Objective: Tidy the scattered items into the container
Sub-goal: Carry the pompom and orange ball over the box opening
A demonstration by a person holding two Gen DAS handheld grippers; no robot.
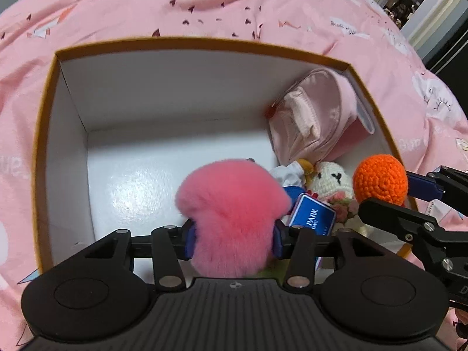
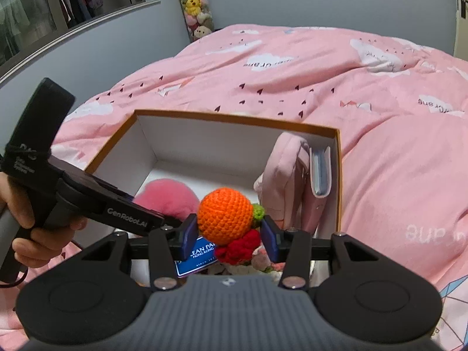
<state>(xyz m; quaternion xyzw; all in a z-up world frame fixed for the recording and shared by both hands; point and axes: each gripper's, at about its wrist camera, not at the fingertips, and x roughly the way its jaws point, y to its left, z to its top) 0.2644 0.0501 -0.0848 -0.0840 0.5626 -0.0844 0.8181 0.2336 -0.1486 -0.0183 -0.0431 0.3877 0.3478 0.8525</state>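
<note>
Pink fluffy pompom (image 1: 231, 219), light and soft, sits between the left tool (image 1: 232, 241) pads over the box (image 1: 46, 134); the right tool (image 2: 228, 235) pinches the crochet orange (image 2: 223, 215) (squashy, take its middle)

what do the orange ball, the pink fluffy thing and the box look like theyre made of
Orange ball: crocheted yarn, matte, with visible stitch loops. Pink fluffy ball: probably faux fur, soft and fuzzy-edged. Box: likely cardboard, with thin brown-edged walls and a white, slightly glossy floor catching glare.
</note>
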